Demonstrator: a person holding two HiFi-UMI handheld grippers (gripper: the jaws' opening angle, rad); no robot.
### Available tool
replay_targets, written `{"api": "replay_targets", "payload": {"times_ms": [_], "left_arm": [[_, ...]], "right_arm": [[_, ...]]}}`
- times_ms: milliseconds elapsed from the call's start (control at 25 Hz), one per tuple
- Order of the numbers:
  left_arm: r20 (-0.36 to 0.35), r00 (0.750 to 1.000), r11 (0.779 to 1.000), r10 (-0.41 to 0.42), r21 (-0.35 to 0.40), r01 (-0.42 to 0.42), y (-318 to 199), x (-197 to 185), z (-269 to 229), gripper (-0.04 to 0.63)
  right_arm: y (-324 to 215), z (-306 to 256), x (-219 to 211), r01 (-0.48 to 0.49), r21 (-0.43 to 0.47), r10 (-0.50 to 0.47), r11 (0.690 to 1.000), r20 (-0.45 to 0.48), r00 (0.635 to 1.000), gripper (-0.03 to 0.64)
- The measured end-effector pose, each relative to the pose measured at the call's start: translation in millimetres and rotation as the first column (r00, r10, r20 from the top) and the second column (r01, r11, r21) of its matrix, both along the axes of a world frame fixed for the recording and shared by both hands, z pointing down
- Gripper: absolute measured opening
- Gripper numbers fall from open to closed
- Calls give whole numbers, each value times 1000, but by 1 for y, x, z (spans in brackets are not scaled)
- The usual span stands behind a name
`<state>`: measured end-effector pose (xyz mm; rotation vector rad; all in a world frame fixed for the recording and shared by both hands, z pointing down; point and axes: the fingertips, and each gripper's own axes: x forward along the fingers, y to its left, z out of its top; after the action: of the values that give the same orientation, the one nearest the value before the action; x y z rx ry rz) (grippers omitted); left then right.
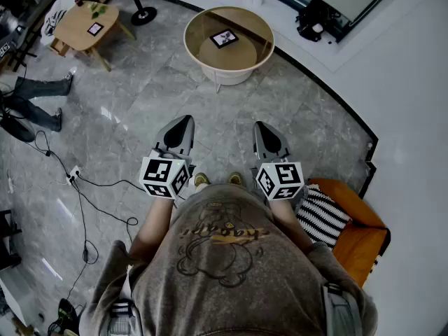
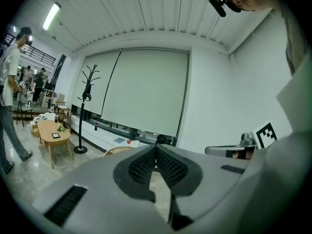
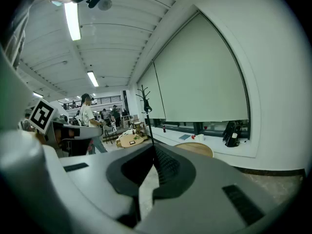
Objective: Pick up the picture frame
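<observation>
Closest to me, the person's grey printed sweatshirt (image 1: 224, 257) filled the foreground, with both arms held out in front at about the same height. The left hand-held gripper (image 1: 185, 120) was clenched, its ribbed pads pressed together with nothing between them, and the right hand-held gripper (image 1: 260, 126) was shut tight and empty in the same way. Each carried its marker cube (image 1: 165, 176) just behind the jaws, and the two pointed forward side by side, a little apart. Between them the toes of the shoes (image 1: 201, 180) showed on the grey marble floor (image 1: 140, 110). Off to the person's right a striped cushion (image 1: 322, 215) lay on an orange seat (image 1: 357, 240), and to the left black cables (image 1: 84, 187) trailed across the floor. Further ahead, well apart from both grippers, stood a round desk (image 1: 241, 75), and the picture frame (image 1: 224, 38) sat on top of it near the middle, dark inside a pale border; whether it lay flat or leaned I could not tell. Beyond, to the left, a wooden desk (image 1: 77, 30) carried another small frame (image 1: 95, 28), with the base of a coat stand (image 1: 143, 16) just beside it and a bystander's legs (image 1: 38, 100) nearer the edge of the room. At the far wall a wide pale blind (image 2: 144, 91) hung over the window.
</observation>
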<state>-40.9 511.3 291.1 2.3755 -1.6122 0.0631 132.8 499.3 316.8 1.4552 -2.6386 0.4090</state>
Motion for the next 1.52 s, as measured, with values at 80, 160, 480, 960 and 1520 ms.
{"api": "replay_targets", "payload": {"times_ms": [80,160,480,960,1520], "left_arm": [[0,1000,1000,3,-2,-3,0,-1,0,18],[-1,1000,1000,5,-1,-5,-1,-1,-1,18],[5,1000,1000,27,-2,-27,0,-9,0,18],[16,995,995,99,15,-99,-6,-39,19,18],[8,993,993,116,21,-116,-42,-47,24,18]], "right_arm": [[0,0,-2,1,-3,-1,1000,2,1000,18],[0,0,-2,-1,-6,1,1000,4,1000,18],[4,-2,-9,-23,-8,24,1000,49,999,18],[20,11,-47,-91,10,91,996,45,995,18],[-16,20,-60,-105,10,105,994,33,994,18]]}}
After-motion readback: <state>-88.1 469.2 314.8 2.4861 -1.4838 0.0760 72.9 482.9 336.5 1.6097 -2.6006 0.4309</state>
